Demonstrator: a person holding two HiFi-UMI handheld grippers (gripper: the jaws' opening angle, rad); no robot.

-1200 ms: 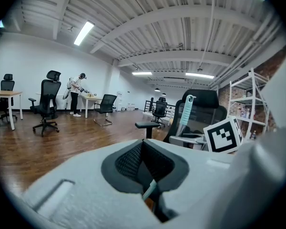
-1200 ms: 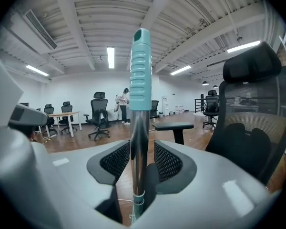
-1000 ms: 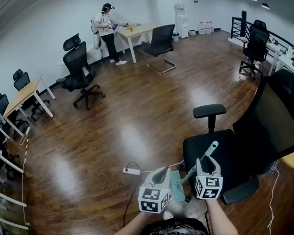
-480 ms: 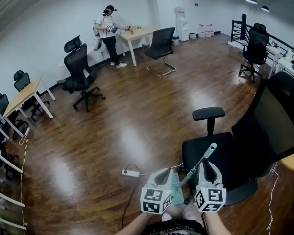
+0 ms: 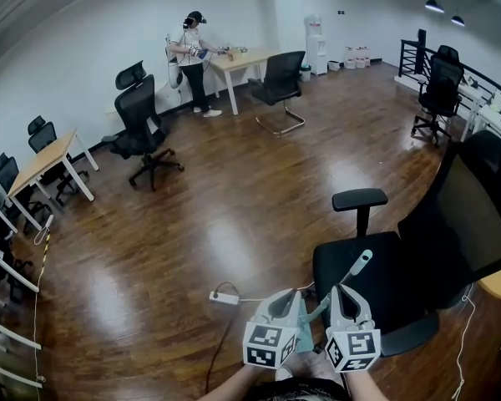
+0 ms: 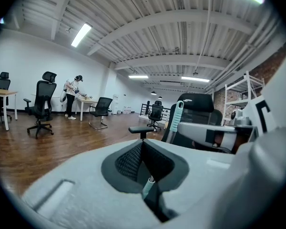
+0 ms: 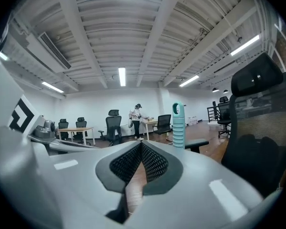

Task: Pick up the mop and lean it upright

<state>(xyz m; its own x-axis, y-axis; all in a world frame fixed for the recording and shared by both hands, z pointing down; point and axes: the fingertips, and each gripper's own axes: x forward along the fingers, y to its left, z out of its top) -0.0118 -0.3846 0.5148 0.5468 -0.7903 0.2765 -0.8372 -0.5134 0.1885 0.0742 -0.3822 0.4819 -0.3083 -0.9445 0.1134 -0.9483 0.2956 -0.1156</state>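
The mop's teal grip (image 5: 361,262) sticks up over the seat of a black office chair (image 5: 401,266) at the lower right of the head view. Its thin shaft runs down between my two grippers, and the mop head is hidden under them. My left gripper (image 5: 294,307) is shut, and a short piece of the teal shaft (image 6: 148,187) shows low between its pads. My right gripper (image 5: 341,301) is shut with nothing between its pads. In the right gripper view the ribbed teal grip (image 7: 178,120) stands just beyond and right of the jaws.
A white power strip (image 5: 223,296) with its cable lies on the wooden floor left of the grippers. The chair's armrest (image 5: 359,199) rises just behind the mop. Further off are other office chairs (image 5: 142,119), desks (image 5: 54,161) and a person (image 5: 192,57) at a far table.
Both grippers have drawn closer together and nearer to me at the bottom edge. The teal mop head seen between them earlier is now covered. The mop grip stands a little steeper.
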